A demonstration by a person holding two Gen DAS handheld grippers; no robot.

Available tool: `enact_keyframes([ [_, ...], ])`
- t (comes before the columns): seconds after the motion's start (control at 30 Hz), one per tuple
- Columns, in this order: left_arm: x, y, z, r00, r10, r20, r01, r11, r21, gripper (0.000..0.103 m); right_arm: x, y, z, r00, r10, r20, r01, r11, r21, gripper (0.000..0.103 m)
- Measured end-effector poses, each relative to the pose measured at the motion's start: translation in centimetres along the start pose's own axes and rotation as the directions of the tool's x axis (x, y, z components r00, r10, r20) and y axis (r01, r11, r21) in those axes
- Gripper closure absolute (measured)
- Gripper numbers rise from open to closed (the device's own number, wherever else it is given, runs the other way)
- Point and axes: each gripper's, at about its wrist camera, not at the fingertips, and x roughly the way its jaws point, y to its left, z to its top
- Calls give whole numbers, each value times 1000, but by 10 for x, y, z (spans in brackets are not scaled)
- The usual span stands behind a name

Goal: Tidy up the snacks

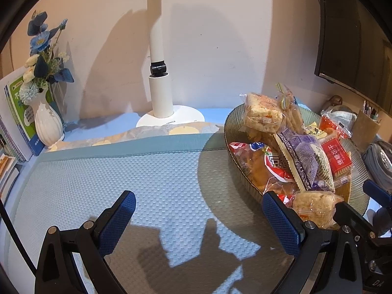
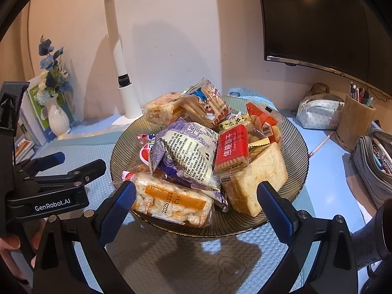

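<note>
We saw a white desk lamp point(image 1: 163, 98) standing on its round base against the pale wall, and to its left a white ribbed vase point(image 1: 46, 125) holding blue artificial flowers point(image 1: 41, 46), with green-covered books point(image 1: 18, 112) leaning just behind it. A dark monitor point(image 2: 325, 19) hung at the upper right. Below it sat a brown pen holder point(image 2: 355, 120), a pale dotted pouch point(image 2: 316, 110) and a grey pencil case point(image 2: 374, 161) on the blue textured mat point(image 1: 156, 171).

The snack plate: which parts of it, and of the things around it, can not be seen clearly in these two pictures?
- Plate: its floor is covered by the snacks in both views.
- Red packet: in the right wrist view, mostly hidden under the purple packet.
- Pencil case: cut off by the right edge.
- Pens in the pen holder: too small to count.
</note>
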Motion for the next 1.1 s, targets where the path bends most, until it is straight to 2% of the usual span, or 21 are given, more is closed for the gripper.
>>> enact_keyframes([
  [1.1,2,5,4,1000,24,-16,-24,1000,0,1,0,3,3,1000,-10,7,10,1000,-3,3],
])
